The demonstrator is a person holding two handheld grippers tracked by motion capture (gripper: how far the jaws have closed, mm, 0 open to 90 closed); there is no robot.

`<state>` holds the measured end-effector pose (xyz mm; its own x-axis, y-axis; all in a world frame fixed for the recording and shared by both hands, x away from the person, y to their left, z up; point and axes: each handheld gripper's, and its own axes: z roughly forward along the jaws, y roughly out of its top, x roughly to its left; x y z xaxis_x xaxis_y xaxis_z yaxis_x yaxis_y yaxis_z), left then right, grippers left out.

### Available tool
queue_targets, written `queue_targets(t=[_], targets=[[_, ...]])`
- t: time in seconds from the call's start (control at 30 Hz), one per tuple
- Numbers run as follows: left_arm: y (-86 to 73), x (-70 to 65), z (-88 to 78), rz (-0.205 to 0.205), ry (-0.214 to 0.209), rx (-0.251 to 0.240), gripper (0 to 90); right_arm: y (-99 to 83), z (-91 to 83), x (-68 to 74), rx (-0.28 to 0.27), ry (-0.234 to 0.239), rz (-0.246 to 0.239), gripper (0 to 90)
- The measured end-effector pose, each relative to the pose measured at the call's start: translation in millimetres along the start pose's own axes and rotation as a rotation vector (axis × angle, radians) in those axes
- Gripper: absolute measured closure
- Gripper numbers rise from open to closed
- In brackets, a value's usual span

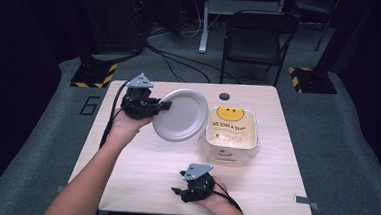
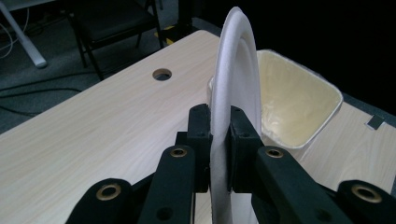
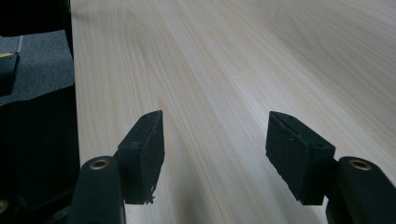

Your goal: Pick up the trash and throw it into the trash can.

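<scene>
Paper plate lifted on edge beside the lined bin, left gripper doing the carrying.

Nearest the person, the right gripper (image 1: pixel 186 191) rests low over the front of the table (image 1: pixel 139 179), its jaws standing apart with nothing between them but bare wood. Farther in, the left gripper (image 1: pixel 164 105) has its jaws clamped on the rim of the white paper plate (image 1: pixel 180 115), which is clear of the tabletop and tilted up on edge, its face turned roughly toward the camera above. Just past the plate, to its right in the high view, stands the bin (image 1: pixel 231 136), lined with a smiley-face bag and open at the top; plate and bin look just apart, though the overlap makes that hard to judge. The plate lies between tongs and bin, so the left hand is much the nearer one to tip it in.
</scene>
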<state>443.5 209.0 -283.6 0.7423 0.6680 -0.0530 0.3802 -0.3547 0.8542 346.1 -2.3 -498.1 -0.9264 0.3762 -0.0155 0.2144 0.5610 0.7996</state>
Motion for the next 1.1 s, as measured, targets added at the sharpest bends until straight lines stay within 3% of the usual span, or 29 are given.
queue_targets(t=[0.2, 0.4, 0.8, 1.1], targets=[[20.1, -12.8, 11.1, 0.024, -0.012, 0.003, 81.7, -0.1, 1.4, 0.7, 0.001, 0.001, -0.016, 36.2], [34.9, -26.0, 33.6, 0.039, -0.024, 0.009, 81.7, -0.1, 0.3, 2.2, -0.001, 0.007, -0.012, 36.1], [46.1, -39.2, 71.3, 0.03, -0.031, 0.024, 81.7, 0.3, 0.0, 3.1, 0.001, 0.003, -0.033, 36.1], [45.7, -43.7, 97.1, 0.027, -0.032, 0.042, 81.7, 0.0, -0.2, 3.8, -0.003, 0.006, -0.036, 36.1]])
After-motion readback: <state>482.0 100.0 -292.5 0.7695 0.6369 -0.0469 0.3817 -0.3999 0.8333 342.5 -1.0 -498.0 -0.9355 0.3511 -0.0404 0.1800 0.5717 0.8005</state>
